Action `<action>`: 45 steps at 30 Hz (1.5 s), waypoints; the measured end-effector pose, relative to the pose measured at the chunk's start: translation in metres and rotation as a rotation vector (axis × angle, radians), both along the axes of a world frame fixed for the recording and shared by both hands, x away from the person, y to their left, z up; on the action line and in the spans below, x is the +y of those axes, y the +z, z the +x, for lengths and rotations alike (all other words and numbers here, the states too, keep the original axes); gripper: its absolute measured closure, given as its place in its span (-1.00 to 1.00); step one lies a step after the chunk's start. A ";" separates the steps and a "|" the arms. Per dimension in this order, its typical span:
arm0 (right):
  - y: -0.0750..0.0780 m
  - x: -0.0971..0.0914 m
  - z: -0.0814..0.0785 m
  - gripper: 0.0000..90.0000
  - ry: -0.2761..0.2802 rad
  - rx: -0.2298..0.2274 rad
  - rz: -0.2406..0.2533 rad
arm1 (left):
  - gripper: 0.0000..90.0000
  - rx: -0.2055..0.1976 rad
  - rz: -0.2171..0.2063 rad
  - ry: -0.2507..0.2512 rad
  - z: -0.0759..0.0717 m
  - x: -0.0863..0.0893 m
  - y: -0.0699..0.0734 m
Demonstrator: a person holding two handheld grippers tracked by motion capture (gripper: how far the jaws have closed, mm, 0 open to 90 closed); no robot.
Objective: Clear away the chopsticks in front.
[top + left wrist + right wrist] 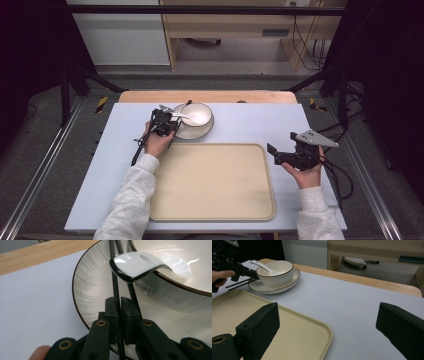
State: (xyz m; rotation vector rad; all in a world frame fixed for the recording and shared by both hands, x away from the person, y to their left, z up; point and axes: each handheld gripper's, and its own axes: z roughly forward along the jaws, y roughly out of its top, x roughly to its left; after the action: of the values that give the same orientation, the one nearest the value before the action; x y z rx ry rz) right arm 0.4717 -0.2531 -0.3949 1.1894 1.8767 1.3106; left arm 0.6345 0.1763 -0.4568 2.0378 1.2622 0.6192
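The pair of thin black chopsticks (115,290) lies pinched between the closed jaws of the left gripper (119,312), low in the centre of the left gripper view, the sticks running up across the rim of the white ribbed ceramic plate (90,290) with its dark edge. They look light, stiff and smooth, so they may well slide or scissor apart; a hold near the middle of their length, both sticks together, seems safest. Just above them a glossy white ceramic spoon (140,265) rests over the edge of the white ceramic bowl (175,293) that stands on the plate; bowl, spoon and plate all seem hard, slick and breakable. In the high view this group sits upper centre, just beyond the empty beige plastic tray (212,182). At right of that view the right gripper (280,153) hangs beside the tray, its jaws spread wide with nothing between them. All of it rests on a pale grey-blue mat (255,122) over a wooden table (207,96), with grey floor and light cabinets beyond.
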 end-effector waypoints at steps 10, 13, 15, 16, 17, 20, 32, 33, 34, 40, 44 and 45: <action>0.000 0.000 0.000 -0.88 0.001 -0.001 -0.002 | 0.91 0.000 -0.015 0.027 -0.002 0.002 0.001; 0.000 0.000 -0.001 -0.88 0.001 0.000 -0.001 | 0.91 -0.014 -0.025 0.036 -0.006 0.006 0.006; 0.001 -0.001 -0.001 -0.88 0.001 -0.002 -0.002 | 0.91 -0.020 -0.029 0.040 -0.010 0.009 0.010; 0.001 -0.001 -0.001 -0.88 0.000 -0.003 -0.001 | 0.91 -0.024 -0.030 0.047 -0.012 0.011 0.012; 0.001 -0.001 -0.001 -0.88 0.001 -0.005 -0.002 | 0.91 -0.030 -0.035 0.054 -0.014 0.013 0.015; 0.002 -0.002 -0.002 -0.88 -0.004 -0.007 0.004 | 0.91 -0.039 -0.036 0.058 -0.019 0.016 0.020; 0.003 -0.003 -0.003 -0.89 -0.009 -0.011 0.006 | 0.91 -0.095 -0.054 0.128 -0.060 0.037 0.033; 0.003 -0.003 -0.004 -0.89 -0.008 -0.011 0.007 | 0.91 -0.098 -0.059 0.133 -0.063 0.038 0.033; 0.003 -0.004 -0.004 -0.89 -0.009 -0.012 0.005 | 0.91 -0.101 -0.068 0.139 -0.067 0.039 0.032; 0.003 -0.004 -0.004 -0.89 -0.006 -0.012 0.003 | 0.91 -0.120 -0.104 0.165 -0.091 0.048 0.032; 0.003 -0.003 -0.004 -0.89 -0.006 -0.008 0.001 | 0.91 -0.126 -0.096 0.176 -0.101 0.050 0.034; 0.003 -0.003 -0.005 -0.89 -0.005 -0.008 0.001 | 0.91 -0.131 -0.104 0.181 -0.108 0.051 0.035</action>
State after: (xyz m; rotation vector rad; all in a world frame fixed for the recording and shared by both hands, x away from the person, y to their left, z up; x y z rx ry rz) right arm 0.4672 -0.2561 -0.3920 1.1868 1.8666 1.3113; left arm 0.5263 0.2275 -0.4218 1.7818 1.3812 0.7419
